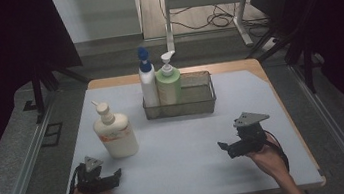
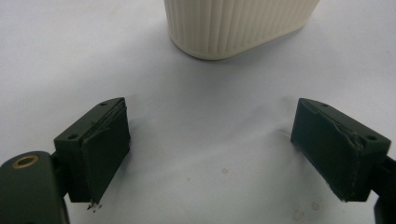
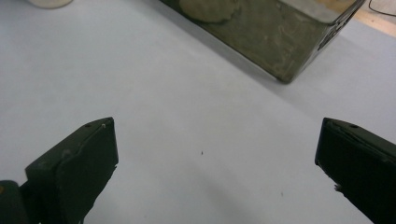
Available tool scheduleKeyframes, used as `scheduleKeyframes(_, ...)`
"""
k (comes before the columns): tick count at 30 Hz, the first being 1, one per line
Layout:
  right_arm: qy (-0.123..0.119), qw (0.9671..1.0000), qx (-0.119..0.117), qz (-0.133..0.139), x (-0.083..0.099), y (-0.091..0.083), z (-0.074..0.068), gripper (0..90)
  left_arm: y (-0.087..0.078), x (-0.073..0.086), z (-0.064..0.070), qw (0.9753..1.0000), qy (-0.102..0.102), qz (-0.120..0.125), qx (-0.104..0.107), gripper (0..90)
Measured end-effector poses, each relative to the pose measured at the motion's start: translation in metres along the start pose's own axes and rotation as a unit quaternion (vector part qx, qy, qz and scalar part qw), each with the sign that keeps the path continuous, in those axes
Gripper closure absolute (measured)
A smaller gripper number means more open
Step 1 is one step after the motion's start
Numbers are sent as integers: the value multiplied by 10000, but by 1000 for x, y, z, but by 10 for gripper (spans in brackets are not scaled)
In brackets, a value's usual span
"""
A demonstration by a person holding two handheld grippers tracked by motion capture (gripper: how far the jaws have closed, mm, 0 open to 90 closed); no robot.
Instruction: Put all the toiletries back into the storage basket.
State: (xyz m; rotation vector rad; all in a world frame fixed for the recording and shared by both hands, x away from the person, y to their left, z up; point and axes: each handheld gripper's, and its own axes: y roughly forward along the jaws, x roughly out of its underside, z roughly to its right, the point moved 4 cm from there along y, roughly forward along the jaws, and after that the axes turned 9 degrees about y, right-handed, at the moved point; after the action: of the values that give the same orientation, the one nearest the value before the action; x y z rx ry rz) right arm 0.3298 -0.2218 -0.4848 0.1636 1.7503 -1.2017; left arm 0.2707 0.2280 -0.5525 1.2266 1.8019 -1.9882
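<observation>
A dim room with dark curtains at both sides surrounds the bench (image 1: 186,145), whose top is a pale blue-grey sheet with a wooden edge showing at the back; beyond it lies a floor with loose cables and a white metal frame. Toward the back of the bench stands a wire mesh basket (image 1: 201,104), holding at its left end a white bottle with a blue cap (image 1: 147,80) and a green pump bottle (image 1: 168,83), upright and touching side by side. The cream pump bottle (image 1: 115,133) stands upright on the bare sheet, left of the basket and well apart from it. The left tool (image 1: 112,177) rests low at the near left edge, just in front of the cream bottle, its jaws spread wide with nothing between them; the bottle's ribbed base is near ahead of the jaws. The right tool (image 1: 225,149), near the right edge, also has its jaws wide apart and empty, angled toward the basket.
</observation>
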Motion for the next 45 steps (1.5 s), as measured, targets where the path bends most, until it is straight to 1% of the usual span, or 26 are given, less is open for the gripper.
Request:
scheduleKeyframes(2, 2, 10000, 44, 5, 4, 0, 1, 0, 0, -1, 0, 10000, 9, -14, 6, 133)
scheduleKeyframes(4, 29, 10000, 14, 34, 8, -1, 1, 0, -1, -1, 1, 10000, 20, -5, 9, 167)
scheduleKeyframes(7, 34, 10000, 12, 78, 15, 0, 1, 2, -3, -3, 0, 9999, 90, -24, -112, 207)
scheduleKeyframes(9, 97, 9999, -6, 50, 20, 1, 1, 3, -3, -4, -1, 9998, 124, -27, -180, 230)
scheduleKeyframes(10, 87, 10000, 6, 36, 22, 2, 2, 5, -4, -4, -2, 9997, 124, -18, -192, 241)
scheduleKeyframes(15, 187, 9998, -6, -35, 35, 7, 4, 11, -6, -5, -7, 10000, 39, 31, -84, 370)
scheduleKeyframes(20, 245, 9995, -18, -185, 46, 13, 4, 14, -7, -7, -15, 9999, -33, 92, -75, 468)
scheduleKeyframes(27, 239, 9992, -28, -329, 54, 21, 4, 21, -7, -8, -28, 9995, -247, 189, -91, 613)
scheduleKeyframes(29, 235, 9991, -38, -351, 56, 23, 4, 23, -6, -8, -31, 9993, -304, 218, -53, 649)
scheduleKeyframes(32, 254, 9990, -39, -363, 57, 24, 6, 26, -3, -9, -34, 9989, -394, 265, 60, 711)
scheduleKeyframes(36, 318, 9985, -80, -434, 61, 27, 7, 29, -1, -12, -38, 9984, -441, 342, 77, 787)
scheduleKeyframes(37, 334, 9982, -102, -479, 62, 28, 7, 29, -1, -14, -39, 9983, -451, 360, 70, 805)
scheduleKeyframes(42, 369, 9980, -130, -494, 62, 29, 8, 25, 4, -18, -45, 9984, -434, 375, 3, 884)
scheduleKeyframes(45, 360, 9981, -124, -492, 62, 29, 8, 24, 8, -22, -47, 9986, -386, 349, 48, 892)
